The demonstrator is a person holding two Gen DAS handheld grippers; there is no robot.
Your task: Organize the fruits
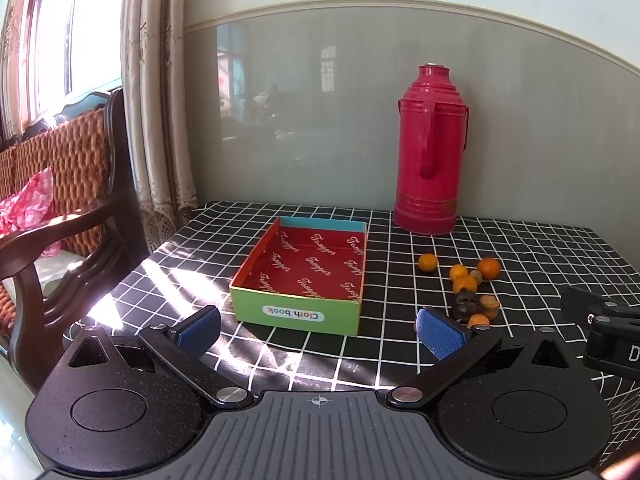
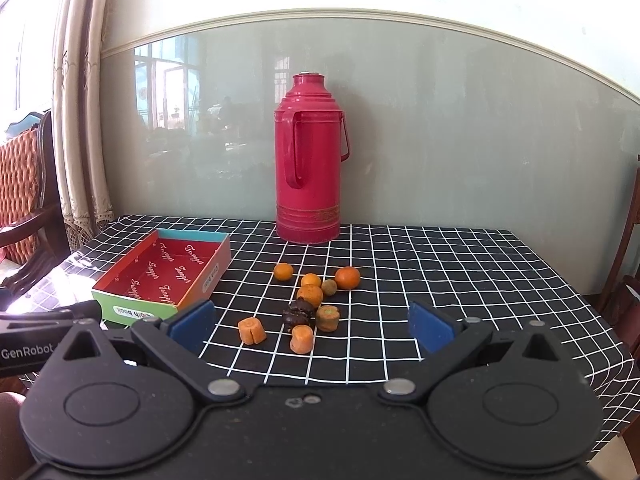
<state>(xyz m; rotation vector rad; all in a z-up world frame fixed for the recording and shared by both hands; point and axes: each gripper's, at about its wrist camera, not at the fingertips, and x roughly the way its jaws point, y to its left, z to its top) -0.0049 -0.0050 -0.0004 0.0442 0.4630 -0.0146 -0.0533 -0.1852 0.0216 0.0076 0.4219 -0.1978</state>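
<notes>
An empty cardboard box (image 1: pixel 304 264) with a red inside and a green front wall sits on the checked tablecloth; it also shows in the right wrist view (image 2: pixel 160 276). Several small oranges (image 2: pixel 347 277), carrot chunks (image 2: pixel 252 330) and a dark shrivelled fruit (image 2: pixel 298 313) lie loose to the right of the box; the cluster shows in the left wrist view (image 1: pixel 466 284). My left gripper (image 1: pixel 320 332) is open and empty, just in front of the box. My right gripper (image 2: pixel 312 322) is open and empty, hovering in front of the fruit cluster.
A tall red thermos (image 2: pixel 310 160) stands at the back of the table (image 2: pixel 460 280) against the wall. A wooden chair (image 1: pixel 60 216) with a woven back stands left of the table beside a curtain. The right gripper's body (image 1: pixel 600 332) shows at the left view's right edge.
</notes>
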